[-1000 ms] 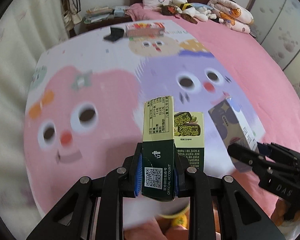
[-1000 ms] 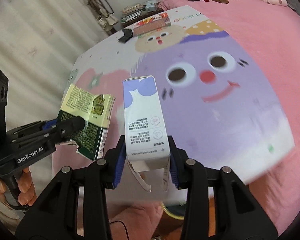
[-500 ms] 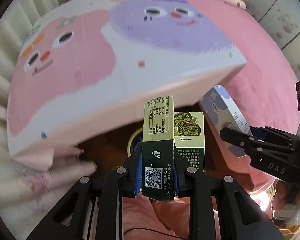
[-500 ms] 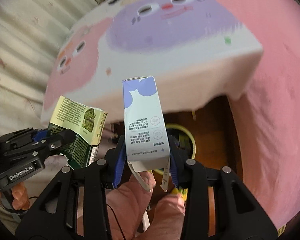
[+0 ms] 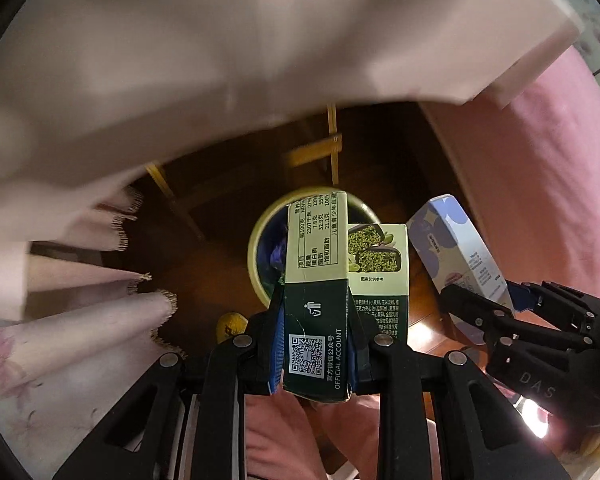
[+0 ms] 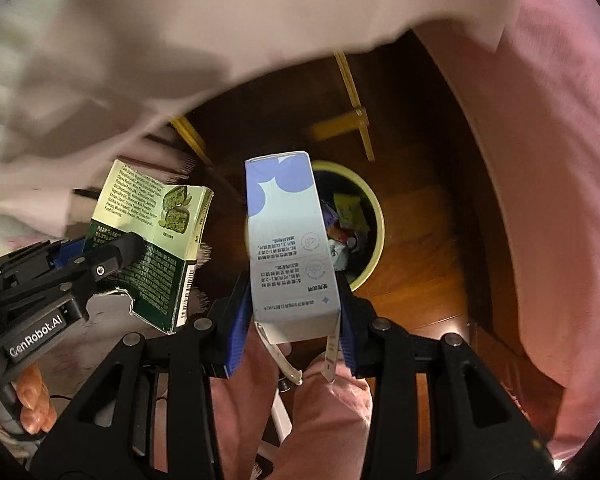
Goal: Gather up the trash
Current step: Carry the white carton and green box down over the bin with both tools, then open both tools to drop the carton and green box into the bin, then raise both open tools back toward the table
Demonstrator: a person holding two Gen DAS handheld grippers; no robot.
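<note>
Item: 2 empty cartons, disposal step. Left gripper (image 5: 314, 344) clamped on green carton (image 5: 316, 280); right gripper (image 6: 292, 320) clamped on blue-white carton (image 6: 288, 240). Both above round bin (image 6: 374, 216) on floor. Next: centre each, release.

The bin (image 6: 374, 216) stands on the floor (image 6: 428, 216) below both grippers, with wrappers (image 6: 350, 212) inside; the snack box (image 5: 320, 280) sits between the left gripper (image 5: 314, 344) fingers, above the bin's rim; the carton (image 6: 290, 240), in the right gripper (image 6: 292, 320), lies right of it; the bed cover (image 5: 220, 60) hangs behind
</note>
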